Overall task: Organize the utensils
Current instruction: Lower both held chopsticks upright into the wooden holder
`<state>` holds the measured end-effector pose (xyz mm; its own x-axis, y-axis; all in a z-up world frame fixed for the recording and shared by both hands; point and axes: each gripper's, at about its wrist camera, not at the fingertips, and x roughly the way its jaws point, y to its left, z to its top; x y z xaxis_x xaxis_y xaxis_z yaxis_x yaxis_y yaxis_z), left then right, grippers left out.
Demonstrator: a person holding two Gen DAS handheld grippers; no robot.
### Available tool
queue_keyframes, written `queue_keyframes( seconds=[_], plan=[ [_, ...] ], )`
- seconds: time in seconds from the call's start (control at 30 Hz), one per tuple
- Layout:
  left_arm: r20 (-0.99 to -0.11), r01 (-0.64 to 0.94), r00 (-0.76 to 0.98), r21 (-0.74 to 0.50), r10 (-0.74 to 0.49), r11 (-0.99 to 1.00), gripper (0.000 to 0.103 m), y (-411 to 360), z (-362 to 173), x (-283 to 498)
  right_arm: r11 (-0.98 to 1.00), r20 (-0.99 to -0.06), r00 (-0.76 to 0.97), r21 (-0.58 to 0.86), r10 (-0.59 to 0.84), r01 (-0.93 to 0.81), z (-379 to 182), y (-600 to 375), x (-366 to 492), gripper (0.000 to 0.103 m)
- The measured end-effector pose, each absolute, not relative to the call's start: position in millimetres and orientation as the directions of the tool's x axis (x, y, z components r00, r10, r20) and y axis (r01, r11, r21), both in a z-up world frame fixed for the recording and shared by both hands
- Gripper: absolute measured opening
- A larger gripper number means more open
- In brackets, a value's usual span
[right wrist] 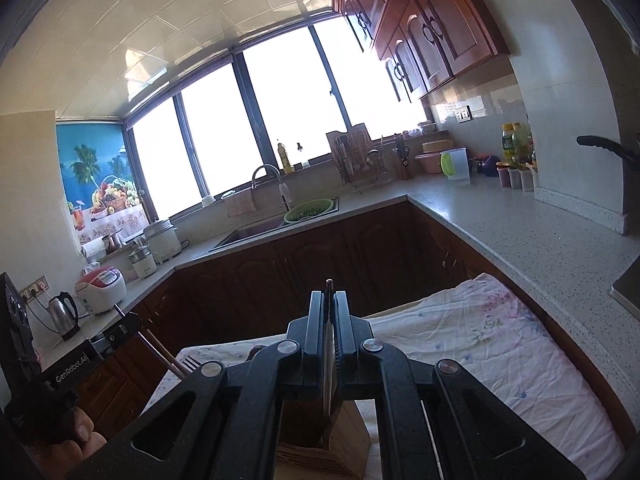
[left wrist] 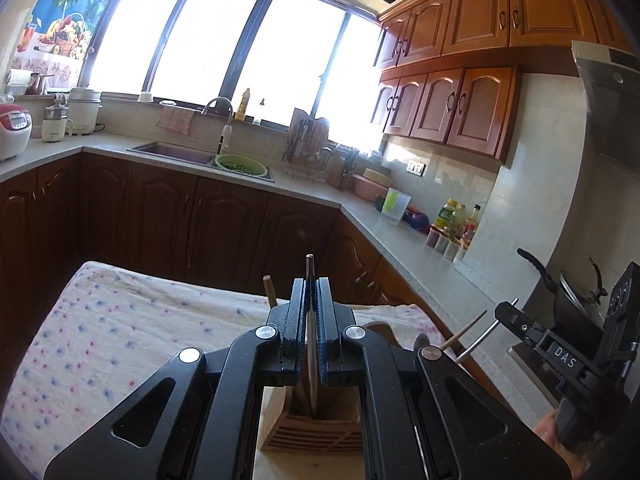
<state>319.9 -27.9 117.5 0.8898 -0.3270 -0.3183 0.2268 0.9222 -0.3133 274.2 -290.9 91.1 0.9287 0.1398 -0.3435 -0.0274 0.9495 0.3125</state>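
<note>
Left gripper clamped on a thin pale wooden chopstick, lower end inside the slatted light-wood utensil holder on the floral white cloth. Right gripper closed on a slim dark-tipped utensil, possibly a knife, above the same holder.

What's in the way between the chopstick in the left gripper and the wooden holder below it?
Nothing visible. The chopstick, clamped in the left gripper, runs straight down to the open top of the wooden holder, and no other utensil shows in that opening.
</note>
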Motion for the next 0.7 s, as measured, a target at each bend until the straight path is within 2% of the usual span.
queue_keyframes(
  seconds=[0.2, 0.6, 0.7],
  plan=[
    [-0.374, 0.211, 0.868, -0.318, -0.327, 0.924, 0.004, -26.7, 94.1, 326.4, 0.950, -0.389, 0.909, 0.311, 0.151, -0.024, 76.6, -286.6, 279.9, 0.004],
    [-0.393, 0.203, 0.860, -0.323, -0.326, 0.924, 0.005, -25.6, 89.7, 332.0, 0.946, -0.421, 0.893, 0.325, 0.161, -0.018, 73.1, -285.8, 286.7, 0.005],
    [-0.413, 0.192, 0.852, -0.327, -0.323, 0.925, 0.005, -25.5, 91.8, 333.7, 0.933, -0.424, 0.887, 0.359, 0.183, -0.021, 71.0, -291.9, 289.4, 0.010]
  ],
)
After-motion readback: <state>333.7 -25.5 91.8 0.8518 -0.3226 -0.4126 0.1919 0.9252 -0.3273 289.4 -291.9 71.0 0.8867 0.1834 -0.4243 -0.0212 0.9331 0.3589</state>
